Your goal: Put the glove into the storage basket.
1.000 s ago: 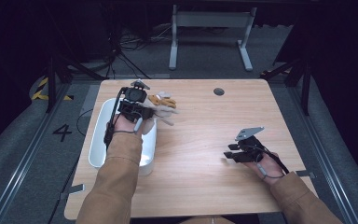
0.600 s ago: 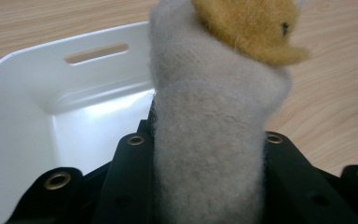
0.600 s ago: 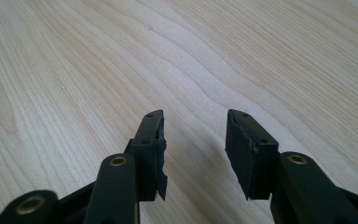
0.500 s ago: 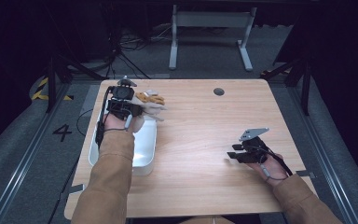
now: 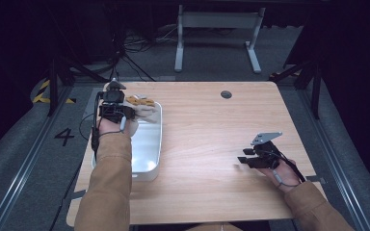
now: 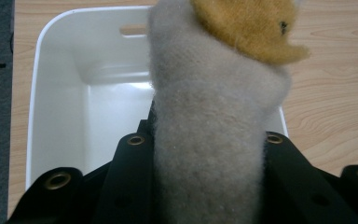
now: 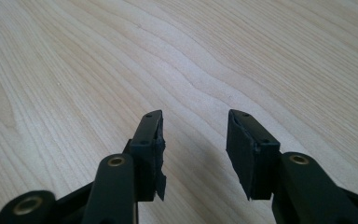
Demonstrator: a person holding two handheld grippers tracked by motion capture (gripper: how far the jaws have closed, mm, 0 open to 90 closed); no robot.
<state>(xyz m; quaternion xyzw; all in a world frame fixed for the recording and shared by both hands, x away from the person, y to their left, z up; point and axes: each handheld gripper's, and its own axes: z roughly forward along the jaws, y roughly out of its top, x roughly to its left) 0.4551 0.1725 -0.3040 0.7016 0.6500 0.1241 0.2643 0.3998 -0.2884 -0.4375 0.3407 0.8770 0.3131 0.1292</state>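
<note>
Your left gripper (image 5: 125, 107) holds the plush toy (image 6: 214, 107) over the white bin (image 6: 74, 93); right gripper (image 7: 193, 154) gapes empty. Next: lower, release.

We hold our left gripper (image 5: 117, 107) out at the far left, forearm stretched forward, jaws clamped. Our right gripper (image 5: 244, 159) rests low at the near right, pointing left, jaws parted with nothing between them.

plush toy's (image 6: 214, 116) top cut off
</note>
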